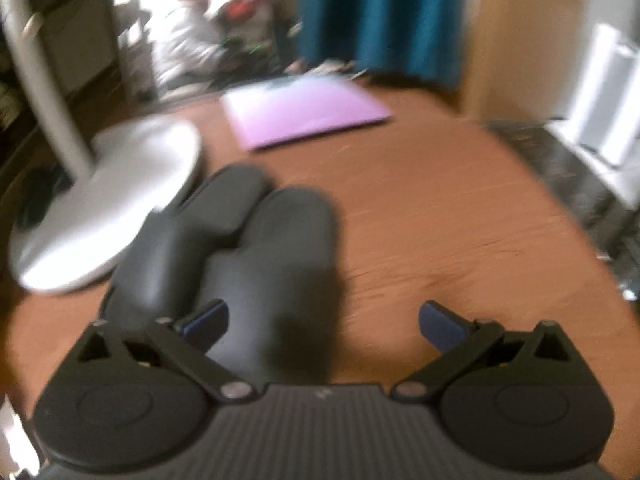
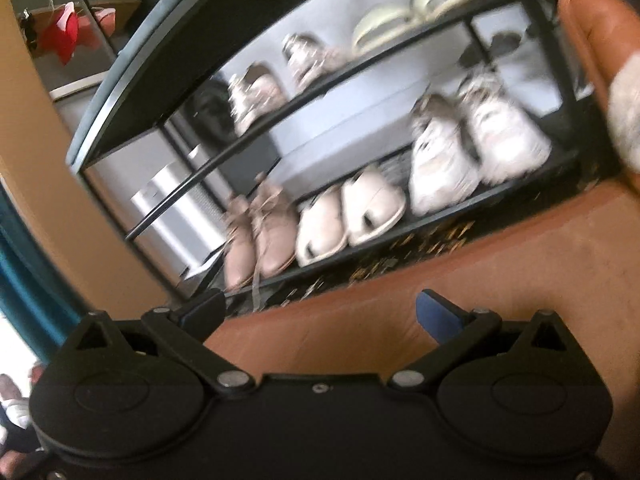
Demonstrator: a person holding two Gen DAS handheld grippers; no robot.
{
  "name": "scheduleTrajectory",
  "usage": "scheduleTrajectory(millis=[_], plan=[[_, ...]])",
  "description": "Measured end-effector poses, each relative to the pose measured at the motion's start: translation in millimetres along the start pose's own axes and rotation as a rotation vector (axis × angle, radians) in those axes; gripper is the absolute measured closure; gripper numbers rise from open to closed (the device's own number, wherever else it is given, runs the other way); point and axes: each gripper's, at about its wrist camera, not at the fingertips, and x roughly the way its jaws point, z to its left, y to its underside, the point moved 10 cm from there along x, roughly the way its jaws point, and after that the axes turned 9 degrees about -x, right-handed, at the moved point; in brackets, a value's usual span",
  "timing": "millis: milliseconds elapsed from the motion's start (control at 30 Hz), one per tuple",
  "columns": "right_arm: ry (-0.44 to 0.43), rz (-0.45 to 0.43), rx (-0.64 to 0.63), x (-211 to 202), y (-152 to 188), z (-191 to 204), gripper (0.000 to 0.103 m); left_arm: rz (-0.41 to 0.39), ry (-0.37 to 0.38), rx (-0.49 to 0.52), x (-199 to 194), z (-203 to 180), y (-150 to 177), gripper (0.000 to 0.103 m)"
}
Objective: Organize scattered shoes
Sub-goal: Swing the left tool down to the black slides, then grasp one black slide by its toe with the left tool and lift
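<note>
The left claw (image 1: 322,320) is seen nearest the lens, its blue-tipped fingers spread wide and nothing held between them. A pair of dark grey slippers (image 1: 248,248) lies on the brown floor (image 1: 440,220) just ahead, side by side and touching; the nearer slipper reaches in beside the left finger, while the right finger stands over bare floor. The white round base of a fan stand (image 1: 108,200) is set against the far slipper's outer side, close enough to crowd it. Farther off, a pink mat (image 1: 304,116) lies flat, with a blue curtain (image 1: 380,16) behind it.

The right claw (image 2: 320,316) is likewise spread and empty, held above the floor before a black shoe rack (image 2: 132,92). On the lowest shelf, tan lace-up shoes (image 2: 256,236), white slippers (image 2: 348,216) and white sneakers (image 2: 476,148) are lined up in pairs; silvery shoes (image 2: 280,80) and pale sandals (image 2: 412,8) are placed on the shelf above. All is blurred.
</note>
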Motion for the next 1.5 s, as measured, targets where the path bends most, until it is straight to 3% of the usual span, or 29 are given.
scheduleTrajectory(millis=[100, 200, 333, 500, 900, 1033, 1233, 1367, 1500], plan=[[-0.092, 0.057, 0.019, 5.5, 14.2, 22.3, 0.000, -0.011, -0.006, 0.001, 7.9, 10.0, -1.3, 0.002], [-0.123, 0.106, -0.071, 11.2, 29.0, 43.3, 0.000, -0.011, 0.003, 0.015, 21.6, 10.5, -1.7, 0.002], [-0.124, 0.145, -0.125, 15.0, 39.1, 51.1, 0.000, -0.007, -0.044, 0.058, 36.4, 6.6, 0.3, 0.001], [-0.090, 0.167, -0.074, 17.5, 41.0, 38.5, 0.000, -0.044, -0.116, 0.131, 48.9, 6.0, 0.3, 0.001], [-0.075, 0.200, -0.089, 26.6, 52.5, 32.6, 0.000, -0.042, -0.109, 0.122, 54.1, 7.0, -1.8, 0.000], [-0.072, 0.196, -0.082, 25.6, 50.6, 30.6, 0.000, -0.023, -0.058, 0.091, 54.3, 12.7, -3.7, 0.000], [-0.078, 0.190, -0.066, 24.3, 47.6, 28.7, 0.000, 0.039, 0.157, -0.048, 52.1, 36.1, -11.9, 0.000], [-0.075, 0.198, -0.051, 26.3, 48.4, 26.6, 0.000, 0.101, 0.276, -0.297, 56.7, 60.0, -18.4, 0.000], [-0.083, 0.203, -0.045, 27.4, 48.9, 27.4, 0.000, 0.119, 0.260, -0.244, 60.3, 53.8, -18.3, 0.000]])
